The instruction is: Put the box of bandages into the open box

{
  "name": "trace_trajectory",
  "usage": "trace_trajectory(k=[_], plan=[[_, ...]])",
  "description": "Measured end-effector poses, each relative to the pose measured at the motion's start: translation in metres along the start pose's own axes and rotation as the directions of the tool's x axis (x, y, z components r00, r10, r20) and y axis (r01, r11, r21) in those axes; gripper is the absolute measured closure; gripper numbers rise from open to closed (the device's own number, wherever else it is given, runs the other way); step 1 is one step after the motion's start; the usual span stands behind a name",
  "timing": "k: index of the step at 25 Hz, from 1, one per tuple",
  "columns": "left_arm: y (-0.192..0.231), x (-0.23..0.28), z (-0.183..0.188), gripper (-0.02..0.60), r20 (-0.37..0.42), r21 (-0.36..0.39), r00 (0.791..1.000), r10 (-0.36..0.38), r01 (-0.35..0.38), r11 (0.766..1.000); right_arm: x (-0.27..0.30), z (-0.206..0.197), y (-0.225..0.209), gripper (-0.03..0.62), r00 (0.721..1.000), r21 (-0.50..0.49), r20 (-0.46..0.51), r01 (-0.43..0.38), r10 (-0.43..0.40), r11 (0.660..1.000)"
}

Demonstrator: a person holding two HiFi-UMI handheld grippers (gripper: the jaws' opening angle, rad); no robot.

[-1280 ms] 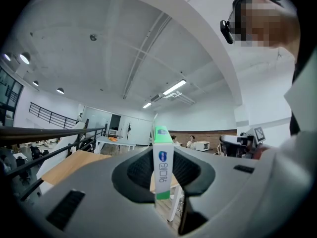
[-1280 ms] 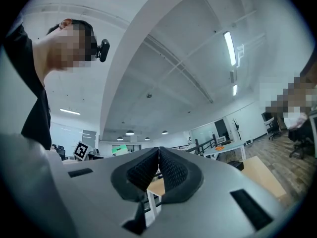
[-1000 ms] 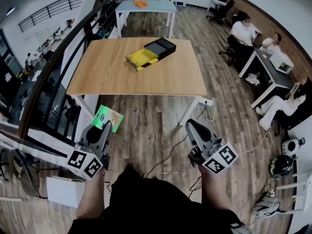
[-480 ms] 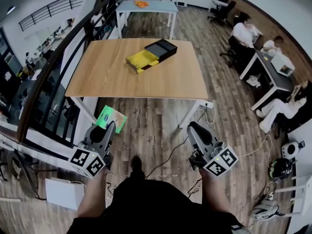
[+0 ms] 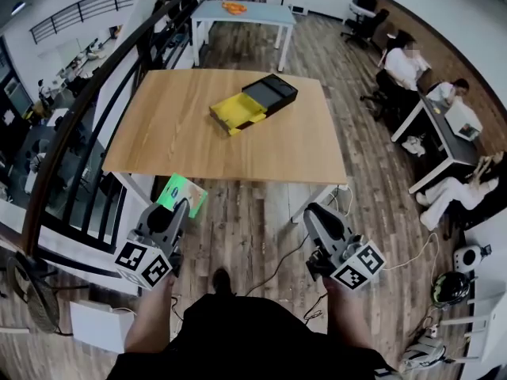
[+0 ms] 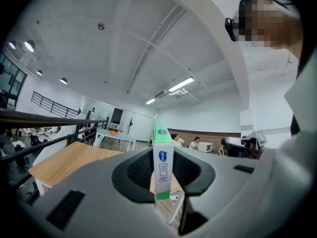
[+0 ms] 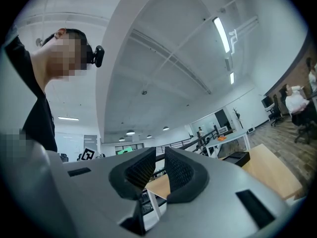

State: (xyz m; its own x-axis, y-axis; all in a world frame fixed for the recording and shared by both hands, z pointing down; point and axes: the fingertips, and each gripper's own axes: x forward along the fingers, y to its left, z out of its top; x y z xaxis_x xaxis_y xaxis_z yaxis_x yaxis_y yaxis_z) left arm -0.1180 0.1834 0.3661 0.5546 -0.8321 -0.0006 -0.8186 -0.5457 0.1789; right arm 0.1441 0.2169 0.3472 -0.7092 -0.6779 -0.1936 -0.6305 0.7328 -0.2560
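A green-and-white box of bandages point(image 5: 181, 194) is pinched upright in my left gripper point(image 5: 176, 210), held low in front of the person and short of the wooden table point(image 5: 174, 133). In the left gripper view the box of bandages point(image 6: 163, 157) stands between the pads of the left gripper point(image 6: 163, 175). The open box point(image 5: 253, 104), a black shell with a yellow tray drawn out, lies on the table's far middle. My right gripper point(image 5: 316, 215) hangs at the right with a narrow gap between its jaws and nothing in them; in its own view the right gripper point(image 7: 159, 168) is tilted upward, with the open box point(image 7: 237, 157) at right.
A dark railing point(image 5: 87, 125) runs along the left. A light blue table point(image 5: 245, 13) stands beyond the wooden one. People sit at desks point(image 5: 444, 125) on the right. Cables point(image 5: 277, 252) trail over the wooden floor, and a white board point(image 5: 95, 323) lies at lower left.
The view has drawn a little nearer to the table, and a foot now shows below. Both grippers keep their places, the left still gripping the bandage box.
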Motion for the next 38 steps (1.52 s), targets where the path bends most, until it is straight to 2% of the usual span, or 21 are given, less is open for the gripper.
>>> trace_trajectory(k=[6,13,17,22,28,33,38], plan=[[0.050,0.026,0.010,0.488,0.010,-0.003,1.000,-0.008,0.008,1.000,0.062,-0.005,-0.012,0.549,0.999,-0.001,-0.022,-0.022,0.022,1.000],[0.108,0.034,0.018,0.488,0.015,-0.023,1.000,0.013,-0.013,1.000,0.125,-0.009,-0.021,0.549,0.999,0.009,-0.034,-0.040,0.041,0.999],[0.132,0.037,0.023,0.488,0.020,-0.021,1.000,0.000,0.000,1.000,0.153,-0.008,-0.015,0.549,0.998,-0.004,-0.035,-0.053,0.053,0.999],[0.146,0.041,0.024,0.488,0.024,-0.025,1.000,-0.005,0.005,1.000,0.165,-0.010,-0.018,0.549,0.998,-0.003,-0.035,-0.044,0.044,0.999],[0.151,0.062,0.028,0.488,0.007,-0.024,1.000,0.001,-0.001,1.000,0.173,-0.001,-0.046,0.549,0.999,0.011,-0.017,-0.026,0.027,1.000],[0.168,0.052,0.018,0.488,0.002,-0.016,1.000,0.028,-0.028,0.999,0.187,-0.022,-0.043,0.549,0.998,0.032,-0.012,-0.056,0.057,0.998],[0.175,0.080,0.022,0.488,-0.008,-0.014,0.998,0.059,-0.060,0.998,0.206,-0.021,-0.074,0.549,0.996,0.057,-0.012,-0.089,0.090,0.994]])
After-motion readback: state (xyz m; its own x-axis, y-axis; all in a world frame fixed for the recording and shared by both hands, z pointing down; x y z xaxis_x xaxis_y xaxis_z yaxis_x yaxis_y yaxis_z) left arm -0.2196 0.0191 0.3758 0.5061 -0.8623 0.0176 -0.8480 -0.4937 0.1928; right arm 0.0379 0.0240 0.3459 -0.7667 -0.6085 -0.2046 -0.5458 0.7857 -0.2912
